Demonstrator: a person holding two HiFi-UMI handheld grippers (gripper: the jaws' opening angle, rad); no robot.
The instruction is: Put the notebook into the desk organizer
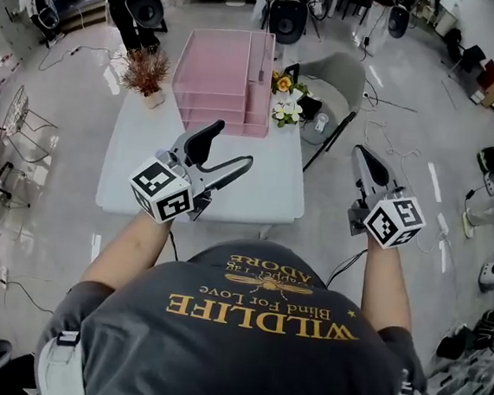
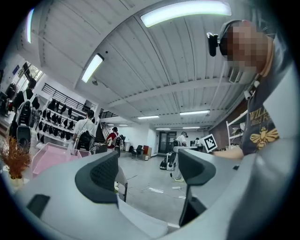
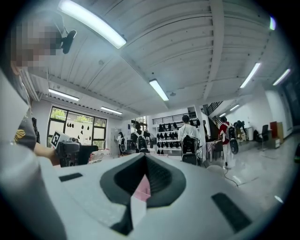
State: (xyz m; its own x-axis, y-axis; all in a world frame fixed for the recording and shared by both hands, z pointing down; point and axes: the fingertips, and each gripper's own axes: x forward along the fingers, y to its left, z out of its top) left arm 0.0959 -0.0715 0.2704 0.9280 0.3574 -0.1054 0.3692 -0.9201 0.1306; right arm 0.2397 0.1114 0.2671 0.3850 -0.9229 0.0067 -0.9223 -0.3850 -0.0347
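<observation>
Standing at the near edge of the white table [image 1: 256,189], a person holds both forearms forward. The left gripper [image 1: 231,146] is over the table, jaws spread wide with nothing between them. The right gripper [image 1: 364,157] is off the table's right side, jaws closed together. The T-shirt [image 1: 261,324] reads "WILDLIFE", "Blind For Love". The pink desk organizer [image 1: 220,116] sits at the table's far edge. The notebook is not discernible in any view.
</observation>
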